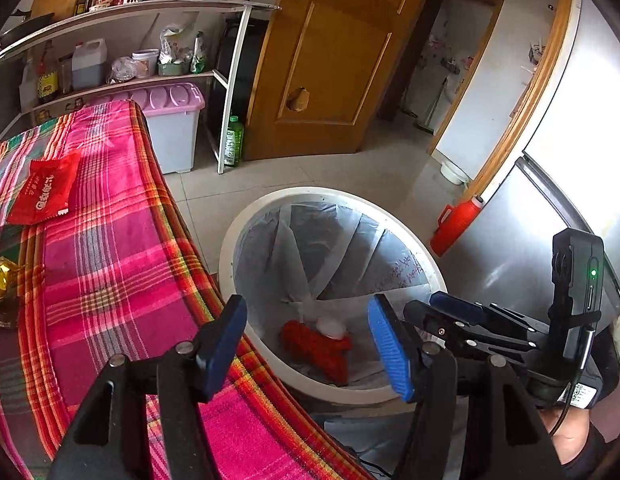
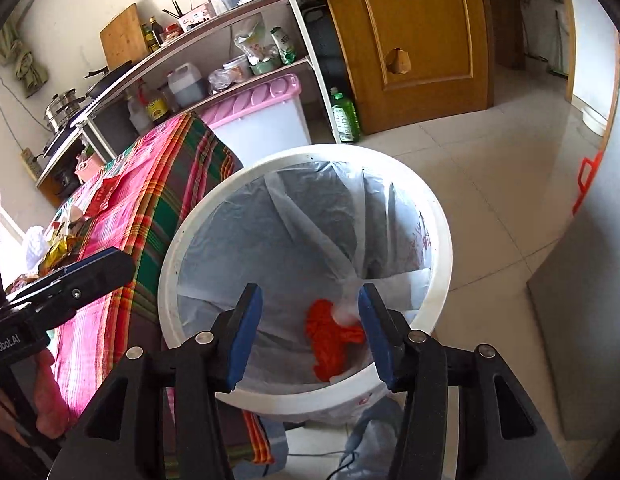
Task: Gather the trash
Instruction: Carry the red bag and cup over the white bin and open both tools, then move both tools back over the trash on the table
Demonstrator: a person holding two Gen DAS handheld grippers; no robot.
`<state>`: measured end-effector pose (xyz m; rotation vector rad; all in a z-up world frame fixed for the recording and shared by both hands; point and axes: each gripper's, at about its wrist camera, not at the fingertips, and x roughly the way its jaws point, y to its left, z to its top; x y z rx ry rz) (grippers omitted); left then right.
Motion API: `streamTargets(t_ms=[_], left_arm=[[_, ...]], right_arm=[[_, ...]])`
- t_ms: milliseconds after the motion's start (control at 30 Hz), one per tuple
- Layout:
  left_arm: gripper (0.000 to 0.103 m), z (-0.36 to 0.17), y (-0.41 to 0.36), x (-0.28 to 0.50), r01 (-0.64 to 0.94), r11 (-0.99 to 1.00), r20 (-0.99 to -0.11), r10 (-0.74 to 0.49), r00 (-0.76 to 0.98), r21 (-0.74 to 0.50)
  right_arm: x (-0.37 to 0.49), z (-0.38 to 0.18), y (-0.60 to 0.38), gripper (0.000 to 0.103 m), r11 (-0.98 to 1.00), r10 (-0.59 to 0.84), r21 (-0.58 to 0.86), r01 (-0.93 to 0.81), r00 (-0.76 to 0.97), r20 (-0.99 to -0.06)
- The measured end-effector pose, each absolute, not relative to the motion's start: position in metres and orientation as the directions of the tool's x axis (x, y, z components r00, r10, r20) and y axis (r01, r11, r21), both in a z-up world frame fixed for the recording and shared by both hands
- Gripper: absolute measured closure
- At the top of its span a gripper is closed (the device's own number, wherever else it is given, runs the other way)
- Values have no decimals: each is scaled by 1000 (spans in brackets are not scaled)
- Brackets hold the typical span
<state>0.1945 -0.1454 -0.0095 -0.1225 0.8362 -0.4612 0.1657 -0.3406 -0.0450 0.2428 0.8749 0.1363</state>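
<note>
A white trash bin (image 1: 329,193) (image 2: 310,151) with a clear liner stands on the floor against the table's edge. At its bottom lie a crumpled red wrapper (image 1: 314,354) (image 2: 329,342) and a small white piece (image 1: 330,327) (image 2: 345,314). My left gripper (image 1: 306,310) hangs open over the bin's near rim, with nothing between its blue pads. My right gripper (image 2: 310,296) is open above the bin mouth and is empty too. On the pink plaid tablecloth (image 1: 122,264) lie a red packet (image 1: 42,194) and a gold wrapper (image 1: 2,280).
A metal shelf (image 1: 122,12) with bottles and a kettle stands behind the table, above a pink-lidded storage box (image 1: 170,120). A green bottle (image 1: 234,140) stands by the wooden door (image 1: 329,60). A red thermos (image 1: 453,224) leans against the steel fridge (image 1: 509,240).
</note>
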Motion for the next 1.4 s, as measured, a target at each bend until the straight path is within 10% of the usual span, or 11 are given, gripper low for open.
streamTargets(t_ms=[1400], left_arm=[[38, 12, 73, 77, -97, 956, -555, -77, 828, -278]], right_arm=[[134, 18, -166, 46, 883, 442, 193, -427, 619, -649]])
